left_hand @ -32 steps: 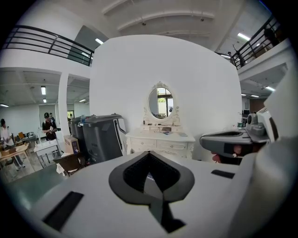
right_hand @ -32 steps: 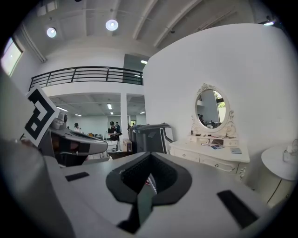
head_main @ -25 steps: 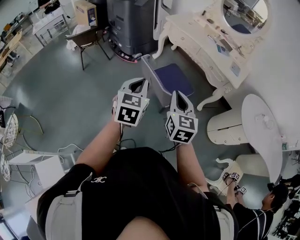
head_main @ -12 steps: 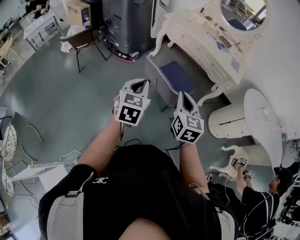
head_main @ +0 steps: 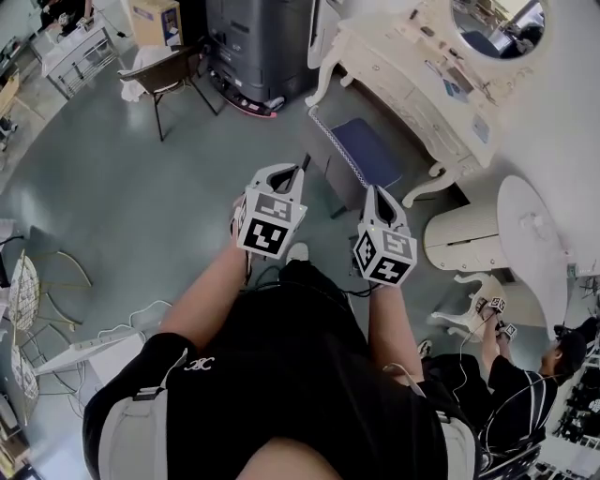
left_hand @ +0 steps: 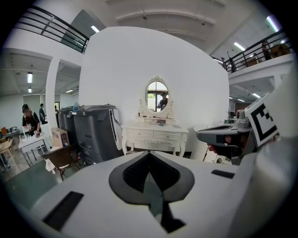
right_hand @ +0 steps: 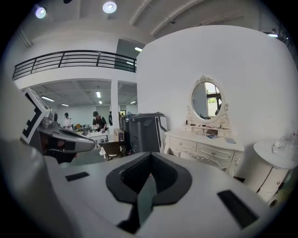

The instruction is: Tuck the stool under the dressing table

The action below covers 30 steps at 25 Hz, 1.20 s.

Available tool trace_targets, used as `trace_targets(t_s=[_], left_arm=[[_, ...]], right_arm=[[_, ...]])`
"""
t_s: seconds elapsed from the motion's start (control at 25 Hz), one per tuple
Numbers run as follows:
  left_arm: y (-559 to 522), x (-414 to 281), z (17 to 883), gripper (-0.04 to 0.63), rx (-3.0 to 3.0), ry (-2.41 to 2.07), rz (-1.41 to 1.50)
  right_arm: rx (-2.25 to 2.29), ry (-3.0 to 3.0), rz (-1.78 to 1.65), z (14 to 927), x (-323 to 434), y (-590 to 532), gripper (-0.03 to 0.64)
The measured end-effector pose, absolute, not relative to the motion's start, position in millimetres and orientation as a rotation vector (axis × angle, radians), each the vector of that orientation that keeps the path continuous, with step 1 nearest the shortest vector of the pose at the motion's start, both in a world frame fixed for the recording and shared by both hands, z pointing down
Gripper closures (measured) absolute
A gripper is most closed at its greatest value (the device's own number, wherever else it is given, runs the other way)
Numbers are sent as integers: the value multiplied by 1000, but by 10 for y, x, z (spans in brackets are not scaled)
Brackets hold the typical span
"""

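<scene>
The stool (head_main: 364, 153), with a dark blue cushion and pale patterned sides, stands on the grey floor in front of the cream dressing table (head_main: 410, 82), outside its leg space. Just short of the stool's near left corner is my left gripper (head_main: 280, 172), shut and empty. My right gripper (head_main: 380, 195) is also shut and empty, near the stool's near edge. Neither touches the stool. The left gripper view shows its closed jaws (left_hand: 149, 155) pointing at the dressing table (left_hand: 156, 135). In the right gripper view the closed jaws (right_hand: 149, 156) have the table (right_hand: 205, 148) to their right. The stool is hidden in both.
A tall grey machine (head_main: 255, 42) stands left of the dressing table, with a brown chair (head_main: 169, 75) and a cardboard box (head_main: 155, 19) further left. A round white side table (head_main: 532, 246) and a white cylinder cabinet (head_main: 457, 251) stand at right. A person (head_main: 511, 394) crouches at the lower right.
Both grippers have come forward and down toward the stool, which now lies closer to their tips. The jaws stayed shut.
</scene>
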<state>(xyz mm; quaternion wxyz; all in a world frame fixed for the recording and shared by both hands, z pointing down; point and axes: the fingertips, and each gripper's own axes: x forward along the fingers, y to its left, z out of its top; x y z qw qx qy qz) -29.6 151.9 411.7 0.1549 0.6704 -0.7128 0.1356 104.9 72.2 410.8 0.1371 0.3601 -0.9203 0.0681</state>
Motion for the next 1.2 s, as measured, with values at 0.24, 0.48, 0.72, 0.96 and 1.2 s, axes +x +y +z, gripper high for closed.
trace_targets(t_s=[0.24, 0.48, 0.72, 0.96, 1.2], left_arm=[[1288, -697, 4251, 588, 1875, -2053, 374], [697, -1123, 4368, 588, 1856, -2005, 409], [-3, -1378, 4424, 588, 1935, -1887, 533], [-559, -1460, 4617, 588, 2045, -1675, 653], [-823, -1507, 4820, 588, 2129, -1493, 771]], right_arm=[[1018, -2651, 211, 4271, 852, 371, 609], [1021, -2598, 272, 4459, 711, -292, 609], [1008, -2544, 364, 4618, 578, -841, 609], [911, -2498, 453, 4841, 505, -1082, 609], [765, -2427, 439, 5070, 520, -987, 607]])
